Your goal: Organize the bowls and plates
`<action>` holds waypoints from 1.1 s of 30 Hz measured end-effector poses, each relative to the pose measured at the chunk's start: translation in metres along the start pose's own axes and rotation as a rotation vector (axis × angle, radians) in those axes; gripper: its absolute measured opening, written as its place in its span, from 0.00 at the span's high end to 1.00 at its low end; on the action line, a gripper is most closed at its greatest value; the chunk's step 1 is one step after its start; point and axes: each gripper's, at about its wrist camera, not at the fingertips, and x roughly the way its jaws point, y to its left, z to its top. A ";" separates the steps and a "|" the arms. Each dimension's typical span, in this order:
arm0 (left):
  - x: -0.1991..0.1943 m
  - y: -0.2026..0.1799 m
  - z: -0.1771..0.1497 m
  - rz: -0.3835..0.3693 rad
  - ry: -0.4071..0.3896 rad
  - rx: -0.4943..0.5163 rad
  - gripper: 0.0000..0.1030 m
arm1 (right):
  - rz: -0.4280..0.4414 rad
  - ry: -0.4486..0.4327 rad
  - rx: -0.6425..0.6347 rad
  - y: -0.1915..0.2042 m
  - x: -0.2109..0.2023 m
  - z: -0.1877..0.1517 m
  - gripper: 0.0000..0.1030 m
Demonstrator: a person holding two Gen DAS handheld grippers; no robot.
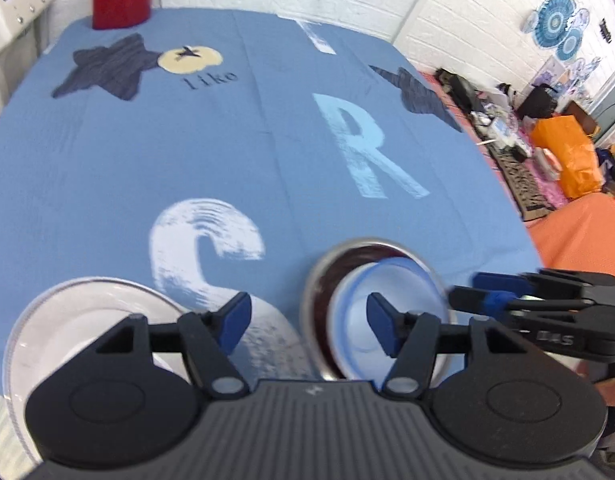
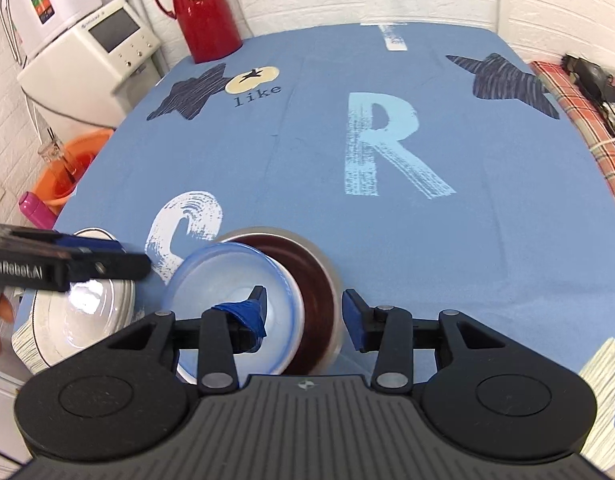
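**Two open claws above stacked bowls on a blue tabletop**

The tabletop (image 2: 487, 240) is covered by a blue cloth printed with a pale "R", a white "S", dark stars and the word "like". At its near edge a translucent blue-rimmed bowl (image 2: 231, 280) sits tilted inside a dark brown bowl (image 2: 315, 280) with a metallic rim; the blue-rimmed bowl leans toward the left side of the brown one. Both are a little blurred.

The right claw (image 2: 303, 316) hangs just above this pair with its jaws spread apart and nothing between them. Its left finger shows over the blue-rimmed bowl and its right finger lies just off the brown bowl's right rim. Whether either finger touches the bowls cannot be told.

To the left of the bowls, near the tabletop's left corner, stands a stack of white plates (image 2: 119, 300) with a clear glassy dish on top. The left claw (image 1: 309, 320) hovers between this stack and the bowls, jaws wide and empty; in the right wrist view it reaches in from the left, over the plates.

Far back at the left a red thermos jug (image 2: 203, 12) stands on the tabletop. A white appliance (image 2: 87, 60) stands beside the table on the left, and an orange basin (image 2: 67, 172) sits lower down.
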 end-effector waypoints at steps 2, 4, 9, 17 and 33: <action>0.003 0.010 0.001 0.029 0.012 0.018 0.40 | 0.010 0.002 0.028 -0.011 -0.004 -0.008 0.75; 0.011 0.018 0.002 0.043 0.040 0.033 0.40 | 0.012 0.008 0.054 -0.020 -0.007 -0.015 0.75; 0.035 0.016 0.004 -0.027 0.121 0.083 0.40 | 0.017 0.040 0.121 -0.036 -0.002 -0.028 0.74; 0.062 0.010 0.005 0.010 0.149 0.145 0.39 | 0.050 0.063 0.169 -0.041 0.012 -0.033 0.73; 0.072 0.019 0.004 -0.041 0.149 0.126 0.39 | -0.012 0.101 0.166 -0.035 0.046 -0.030 0.63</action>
